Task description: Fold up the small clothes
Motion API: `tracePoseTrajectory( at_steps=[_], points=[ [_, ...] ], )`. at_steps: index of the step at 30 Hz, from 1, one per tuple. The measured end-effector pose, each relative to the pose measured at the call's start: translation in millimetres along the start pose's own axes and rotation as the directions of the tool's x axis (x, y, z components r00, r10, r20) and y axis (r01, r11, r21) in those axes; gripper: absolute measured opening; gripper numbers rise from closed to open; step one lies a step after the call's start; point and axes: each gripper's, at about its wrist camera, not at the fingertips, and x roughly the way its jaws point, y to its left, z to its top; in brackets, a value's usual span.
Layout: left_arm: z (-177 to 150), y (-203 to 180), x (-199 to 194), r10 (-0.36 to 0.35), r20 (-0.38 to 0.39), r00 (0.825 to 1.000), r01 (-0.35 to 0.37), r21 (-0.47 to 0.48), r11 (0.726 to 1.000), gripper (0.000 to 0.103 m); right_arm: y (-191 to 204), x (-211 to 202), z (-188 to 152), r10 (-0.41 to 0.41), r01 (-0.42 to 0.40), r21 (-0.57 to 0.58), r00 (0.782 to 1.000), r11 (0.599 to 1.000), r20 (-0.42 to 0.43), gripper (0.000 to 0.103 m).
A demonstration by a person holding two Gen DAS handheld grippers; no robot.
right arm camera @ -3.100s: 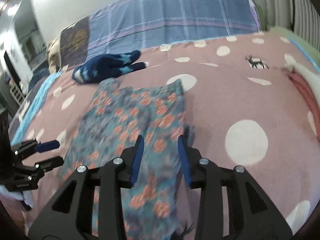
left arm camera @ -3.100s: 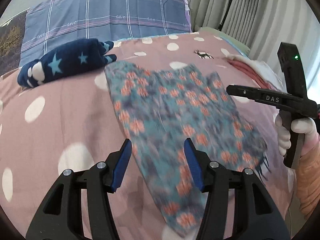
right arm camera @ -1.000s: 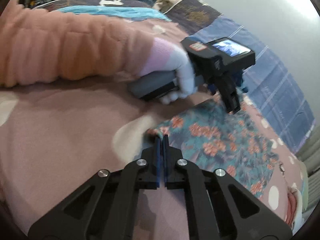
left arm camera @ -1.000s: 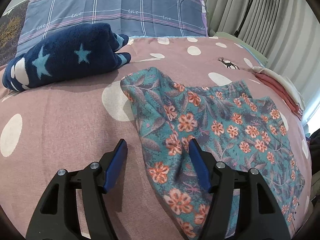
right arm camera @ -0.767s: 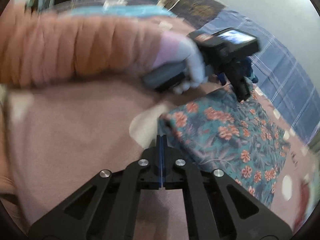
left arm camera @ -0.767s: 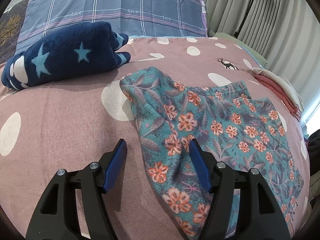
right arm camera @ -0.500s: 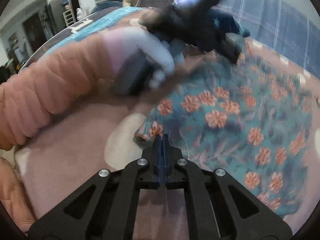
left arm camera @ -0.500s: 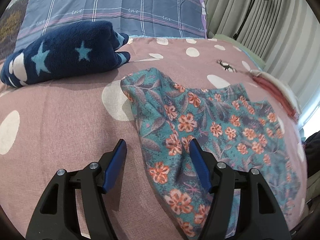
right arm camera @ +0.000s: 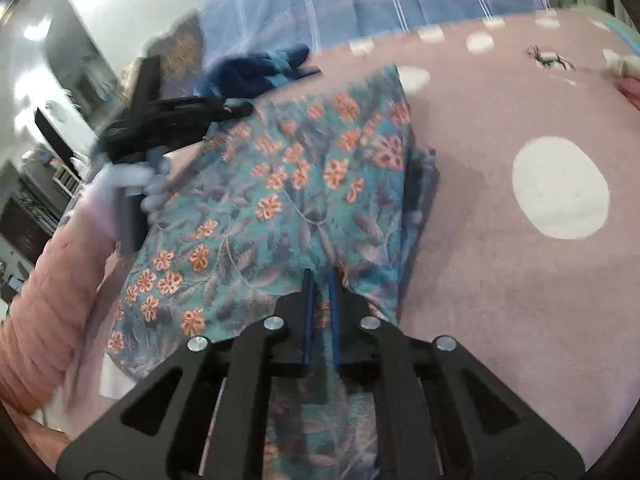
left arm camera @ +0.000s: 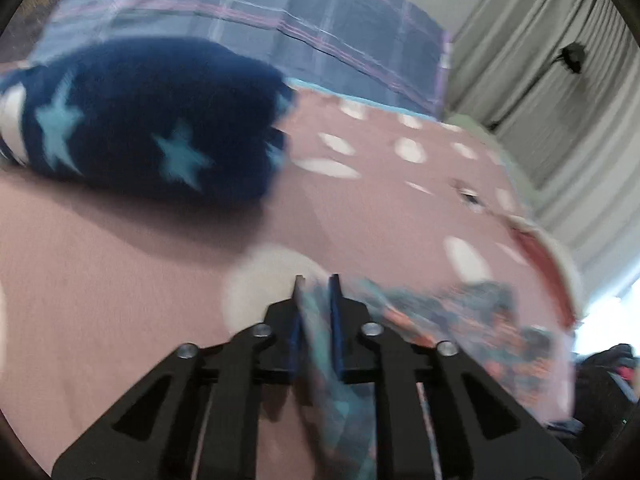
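- Here, my left gripper [left arm camera: 316,284] is closing on an edge of the floral garment [right arm camera: 288,184] lying on the dotted bedspread [right arm camera: 520,280].
- My right gripper [right arm camera: 320,280] pinches the near hem.
- Best: lift both corners level, keeping the cloth taut.

At the bottom centre of the frame, the left black tongs [left arm camera: 316,300] with blue pads are closing on a bunched edge of the teal cloth printed with orange flowers [left arm camera: 460,316], which is trailing blurred toward the lower right. The cloth is lying on the pink bed cover with white dots [left arm camera: 120,264]. A fluffy navy roll with light blue stars [left arm camera: 152,128] is resting at the upper left, in front of a blue checked pillow [left arm camera: 280,16]. Grey curtains [left arm camera: 560,80] are hanging at the upper right.
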Motion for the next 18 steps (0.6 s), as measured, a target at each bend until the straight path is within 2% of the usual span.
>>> tracePoseTrajectory(
  at_steps=[2, 5, 6, 7, 8, 9, 11, 12, 15, 16, 18],
  points=[
    [5.3, 9.1, -3.8, 0.025, 0.022, 0.999, -0.025, -0.033, 0.999, 0.011, -3.7, -7.3, -4.3, 0.021, -0.021, 0.03, 1.0, 0.999, 0.006, 0.007],
    [2.1, 7.9, -28.1, 0.0, 0.056, 0.998, 0.002, -0.033, 0.999, 0.015, -8.8, -25.2, -4.9, 0.031, -0.032, 0.046, 0.999, 0.998, 0.027, 0.01],
    [-1.4, 4.7, -36.5, -0.014, 0.052, 0.999, 0.015, -0.019, 1.0, 0.032, -8.2, -31.4, -2.9, 0.035, -0.037, 0.043, 0.999, 0.998, 0.042, 0.019],
    [-9.3, -1.1, -49.4, -0.037, 0.046, 0.998, 0.037, 0.001, 0.999, 0.056, -12.7, -39.4, -2.2, 0.028, -0.03, 0.041, 0.998, 0.999, 0.063, 0.028],
    [-16.6, -4.6, -59.2, -0.053, 0.046, 0.998, 0.052, 0.021, 0.998, 0.062, -13.6, -49.8, 1.1, -0.011, 0.007, 0.036, 0.996, 0.999, 0.094, 0.048],
    [-23.6, -10.5, -66.8, -0.071, 0.038, 0.997, 0.069, 0.054, 0.996, 0.065, -14.7, -50.5, 7.7, -0.035, 0.032, 0.032, 0.994, 0.999, 0.104, 0.056],
    [-46.4, -23.6, -77.2, -0.07, -0.015, 0.997, 0.071, 0.132, 0.989, 0.068, -24.4, -52.8, 16.7, -0.066, 0.061, 0.049, 0.992, 0.997, 0.108, 0.057],
    [-56.7, -26.7, -78.8, -0.06, -0.043, 0.997, 0.066, 0.146, 0.987, 0.072, -30.5, -49.7, 19.6, -0.055, 0.048, 0.072, 0.994, 0.996, 0.094, 0.057],
    [-85.8, -34.6, -70.4, -0.103, -0.153, 0.983, 0.126, 0.145, 0.981, 0.073, -47.3, -25.4, 24.3, 0.028, -0.031, 0.148, 0.999, 0.989, 0.018, 0.058],
    [-96.2, -37.5, -64.9, -0.087, -0.169, 0.982, 0.115, 0.169, 0.979, 0.074, -51.3, -18.7, 24.0, 0.057, -0.055, 0.162, 0.998, 0.985, -0.01, 0.058],
    [-103.5, -46.8, -61.5, -0.051, -0.145, 0.988, 0.084, 0.231, 0.969, 0.079, -60.9, 0.4, 26.3, 0.12, -0.11, 0.196, 0.992, 0.974, -0.041, 0.06]
  ],
)
